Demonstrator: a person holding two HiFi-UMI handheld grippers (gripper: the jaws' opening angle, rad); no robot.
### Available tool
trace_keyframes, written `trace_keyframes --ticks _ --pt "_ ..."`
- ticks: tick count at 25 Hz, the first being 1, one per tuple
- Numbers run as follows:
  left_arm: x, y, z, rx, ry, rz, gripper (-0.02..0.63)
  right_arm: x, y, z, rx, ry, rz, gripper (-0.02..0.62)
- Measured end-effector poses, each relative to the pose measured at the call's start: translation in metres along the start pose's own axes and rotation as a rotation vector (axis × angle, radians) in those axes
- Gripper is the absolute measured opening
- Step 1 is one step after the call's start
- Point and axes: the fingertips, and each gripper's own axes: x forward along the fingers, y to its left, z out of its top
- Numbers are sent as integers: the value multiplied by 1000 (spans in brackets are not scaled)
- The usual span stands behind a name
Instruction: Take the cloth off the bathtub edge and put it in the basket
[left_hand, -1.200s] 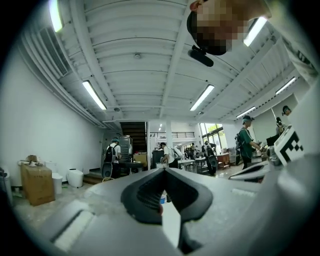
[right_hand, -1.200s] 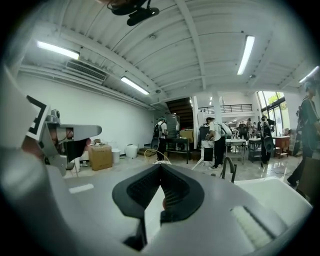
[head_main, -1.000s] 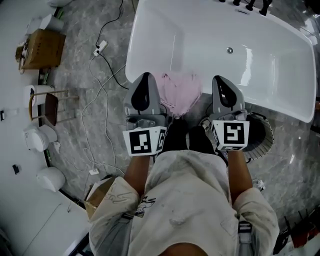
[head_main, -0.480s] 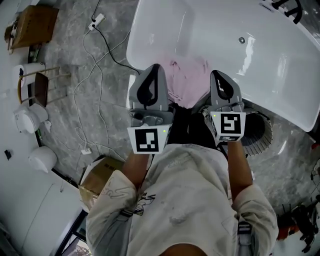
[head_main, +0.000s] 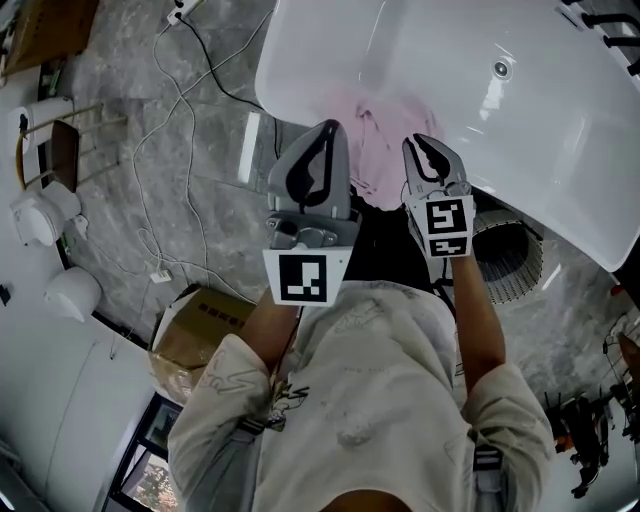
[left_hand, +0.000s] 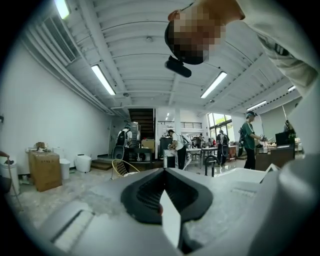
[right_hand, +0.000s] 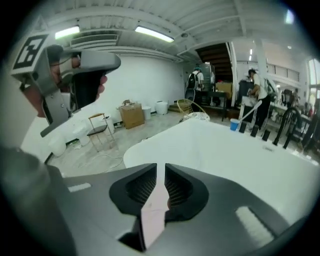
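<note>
A pink cloth (head_main: 383, 152) hangs over the near edge of the white bathtub (head_main: 520, 130). My left gripper (head_main: 328, 130) is just left of the cloth, its jaws shut and empty (left_hand: 162, 172). To the cloth's right, my right gripper (head_main: 424, 143) is over the tub rim. Its jaws (right_hand: 160, 168) are opening, with a narrow gap and nothing pinched at the tips. Pink cloth (right_hand: 154, 212) shows through the gap low between them. A round dark wire basket (head_main: 505, 262) stands on the floor by the tub, right of the right gripper.
Cables (head_main: 185, 90) trail over the grey marble floor to the left. A cardboard box (head_main: 195, 335) lies near my left side. A chair (head_main: 55, 155) and white toilets (head_main: 70, 295) stand at far left. People work in the hall behind (left_hand: 250, 145).
Both grippers have moved forward to the tub edge and now flank the pink cloth. The head view has shifted, so the tub and basket sit nearer the grippers.
</note>
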Motion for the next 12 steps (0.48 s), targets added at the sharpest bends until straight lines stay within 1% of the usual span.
trace_keyframes --ticks 2,3,4,7,9,11,12 --pt "-1 9 -15 -17 19 3 2 23 9 -26 82 72 52 64" --pt "-2 11 -23 -24 31 3 2 32 12 -40 105 106 71 102" --pt "-3 12 -31 -30 42 5 2 40 16 -52 107 140 86 138" --pt "-6 19 -46 -45 60 16 2 59 26 -83 61 230 121 210" --pt "-8 26 -54 -48 66 21 2 71 32 -97 21 280 142 270" --pt "-10 32 -64 -50 84 24 2 84 39 -112 -47 342 161 324" --pt "-10 35 -69 -54 90 26 2 91 42 -120 -95 375 174 375"
